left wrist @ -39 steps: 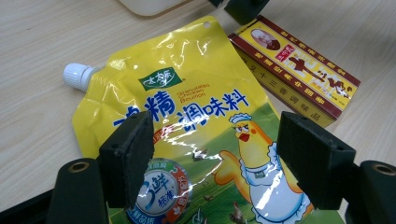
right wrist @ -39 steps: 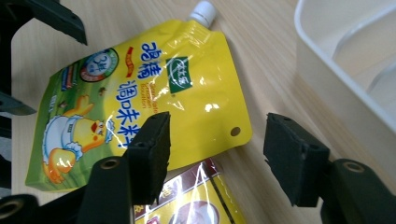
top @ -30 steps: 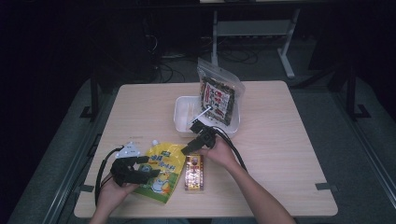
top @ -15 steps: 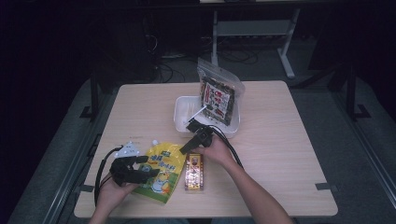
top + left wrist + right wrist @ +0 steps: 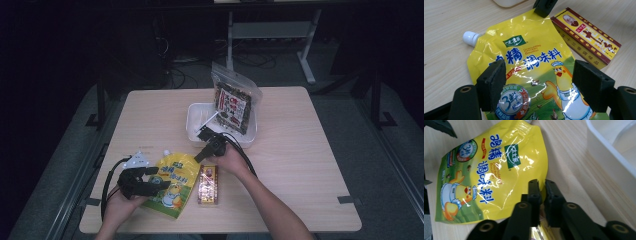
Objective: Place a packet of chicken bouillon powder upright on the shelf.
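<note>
White tub [image 5: 196, 131], frame centre, held snack bag [image 5: 234, 102]. Left tool [image 5: 539, 82] wide open over yellow pouch [image 5: 529, 60]; right tool [image 5: 539, 185] nearly closed, empty. Wooden worktop [image 5: 320, 150], dark room.

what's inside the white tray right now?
In the white tray a clear zip bag of dark printed snack packets stands leaning at its right end. A white stick-like item lies beside it. The tray floor behind the bag is hidden.
</note>
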A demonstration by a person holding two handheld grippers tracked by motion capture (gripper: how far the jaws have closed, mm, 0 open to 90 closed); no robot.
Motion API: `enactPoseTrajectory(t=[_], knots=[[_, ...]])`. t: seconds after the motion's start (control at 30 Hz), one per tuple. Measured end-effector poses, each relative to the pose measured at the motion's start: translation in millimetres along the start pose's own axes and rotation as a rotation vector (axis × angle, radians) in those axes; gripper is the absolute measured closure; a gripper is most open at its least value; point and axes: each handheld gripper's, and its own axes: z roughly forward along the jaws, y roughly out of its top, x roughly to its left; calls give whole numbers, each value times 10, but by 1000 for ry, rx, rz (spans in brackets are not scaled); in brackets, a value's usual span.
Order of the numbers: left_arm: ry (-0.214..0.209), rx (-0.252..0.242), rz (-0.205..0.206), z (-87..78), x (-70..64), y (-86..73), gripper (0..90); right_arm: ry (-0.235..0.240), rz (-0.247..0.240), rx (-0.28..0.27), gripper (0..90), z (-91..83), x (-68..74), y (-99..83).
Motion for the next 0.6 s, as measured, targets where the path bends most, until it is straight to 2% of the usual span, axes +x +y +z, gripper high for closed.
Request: enactPoseTrajectory(t=[0.07, 0.37, 0.6], knots=[[0, 1, -2, -2, 6, -3, 266, 3, -9, 0, 889, -13, 18, 3], [5, 8, -31, 5, 73, -31, 233, 5, -51, -26, 894, -156, 142, 28], [6, 10, -76, 3, 137, -60, 190, 7, -86, -56, 895, -338, 265, 23]])
